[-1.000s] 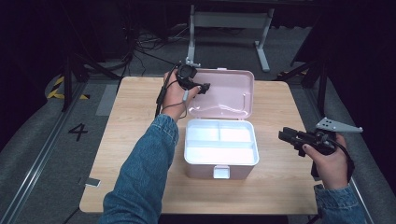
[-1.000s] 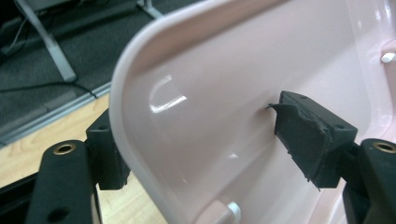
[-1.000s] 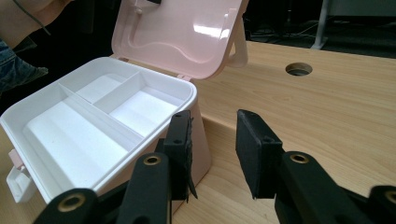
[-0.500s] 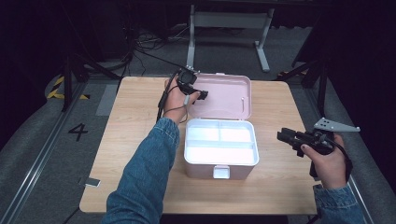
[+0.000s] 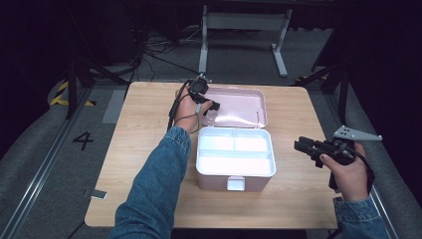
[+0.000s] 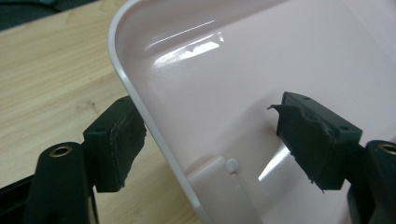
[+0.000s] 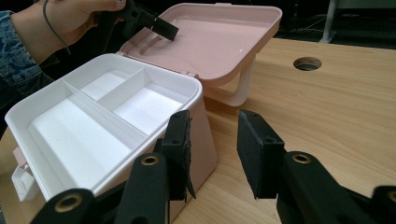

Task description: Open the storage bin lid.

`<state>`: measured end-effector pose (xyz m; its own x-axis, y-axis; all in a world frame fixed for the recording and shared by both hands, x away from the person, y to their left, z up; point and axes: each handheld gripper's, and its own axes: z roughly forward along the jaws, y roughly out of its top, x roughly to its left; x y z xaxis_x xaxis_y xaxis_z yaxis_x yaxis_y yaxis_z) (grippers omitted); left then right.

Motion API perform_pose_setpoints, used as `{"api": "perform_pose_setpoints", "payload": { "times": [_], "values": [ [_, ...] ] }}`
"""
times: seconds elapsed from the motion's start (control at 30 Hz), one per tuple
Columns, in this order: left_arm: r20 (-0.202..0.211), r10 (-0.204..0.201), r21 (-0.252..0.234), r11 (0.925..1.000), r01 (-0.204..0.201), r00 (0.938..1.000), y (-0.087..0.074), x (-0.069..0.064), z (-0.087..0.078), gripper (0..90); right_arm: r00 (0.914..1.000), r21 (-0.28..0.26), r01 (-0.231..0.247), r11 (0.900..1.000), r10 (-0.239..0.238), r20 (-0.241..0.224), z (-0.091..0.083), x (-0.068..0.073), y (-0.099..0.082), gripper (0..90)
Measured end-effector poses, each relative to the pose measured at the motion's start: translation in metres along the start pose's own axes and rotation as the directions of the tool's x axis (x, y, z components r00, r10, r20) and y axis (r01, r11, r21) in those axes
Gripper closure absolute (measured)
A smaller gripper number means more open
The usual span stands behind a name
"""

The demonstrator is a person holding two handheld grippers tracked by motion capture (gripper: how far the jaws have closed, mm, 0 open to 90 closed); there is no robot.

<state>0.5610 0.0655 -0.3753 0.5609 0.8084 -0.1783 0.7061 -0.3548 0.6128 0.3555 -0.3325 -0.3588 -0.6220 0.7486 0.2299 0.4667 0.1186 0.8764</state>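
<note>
The left gripper [image 5: 208, 102] had just spread its jaws astride the lid [image 5: 239, 105] rim, letting go; the right gripper [image 5: 309, 147] waited half-open, empty.

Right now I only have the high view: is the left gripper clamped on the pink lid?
Observer: No. The left gripper straddles the rim of the lid, one jaw outside and one inside. Its jaws have just been opening, and the inner pad stands clear.
Operator: What props the lid?
Observer: From the right gripper view, it leans back on its white handle, which appears to rest on the table.
Operator: And my right gripper?
Observer: The right gripper is open with nothing between its jaws, beside a corner of the box.
</note>
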Motion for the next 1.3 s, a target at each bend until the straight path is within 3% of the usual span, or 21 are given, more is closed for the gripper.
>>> {"api": "perform_pose_setpoints", "payload": {
  "times": [0.13, 0.23, 0.4, 0.53, 0.67, 0.73, 0.8, 0.93, 1.03, 1.3],
  "values": [
    [0.030, -0.053, 0.040, 0.9978, 0.052, 0.9981, -0.004, 0.004, 0.006, 23.8, 1.0000, 0.001, -0.003, 1.0000, 0.003, -0.006, 0.000, 0.001, 0.000, 65.7],
    [0.046, -0.070, 0.050, 0.9965, 0.067, 0.9965, -0.005, 0.007, 0.008, 23.8, 1.0000, 0.002, -0.003, 1.0000, 0.003, -0.008, 0.001, 0.001, 0.000, 65.6],
    [0.066, -0.071, 0.047, 0.9965, 0.068, 0.9953, -0.008, 0.011, 0.006, 25.4, 1.0000, -0.003, -0.002, 1.0000, 0.002, -0.006, 0.000, 0.001, 0.000, 65.4],
    [0.060, -0.079, 0.003, 0.9969, 0.079, 0.9951, -0.010, 0.017, -0.002, 26.7, 1.0000, -0.005, -0.006, 1.0000, 0.006, -0.008, 0.000, 0.001, 0.000, 65.0],
    [0.019, -0.055, -0.047, 0.9974, 0.056, 0.9983, -0.010, 0.018, -0.017, 26.1, 1.0000, -0.006, -0.002, 1.0000, 0.002, -0.002, 0.002, 0.000, 0.001, 64.3],
    [-0.003, -0.011, -0.064, 0.9979, 0.011, 0.9999, -0.011, 0.015, -0.029, 25.1, 1.0000, -0.005, -0.007, 1.0000, 0.007, -0.002, 0.004, -0.001, 0.002, 63.9],
    [-0.002, 0.019, -0.086, 0.9961, -0.019, 0.9998, -0.014, 0.011, -0.041, 24.7, 1.0000, -0.002, -0.003, 1.0000, 0.003, -0.005, 0.007, -0.001, 0.003, 63.1],
    [0.007, 0.043, -0.120, 0.9919, -0.042, 0.9990, -0.019, 0.003, -0.059, 24.6, 0.9999, -0.002, -0.009, 1.0000, 0.009, -0.009, 0.010, -0.002, 0.005, 62.6],
    [0.000, 0.098, -0.145, 0.9848, -0.097, 0.9952, -0.027, -0.010, -0.085, 24.6, 0.9999, 0.010, -0.004, 0.9999, 0.004, -0.016, 0.015, -0.001, 0.008, 61.7],
    [-0.002, 0.166, -0.174, 0.9710, -0.163, 0.9862, -0.047, -0.026, -0.129, 24.8, 1.0000, 0.030, 0.000, 0.9996, 0.000, -0.004, 0.021, -0.007, 0.018, 56.7]
  ]
}}
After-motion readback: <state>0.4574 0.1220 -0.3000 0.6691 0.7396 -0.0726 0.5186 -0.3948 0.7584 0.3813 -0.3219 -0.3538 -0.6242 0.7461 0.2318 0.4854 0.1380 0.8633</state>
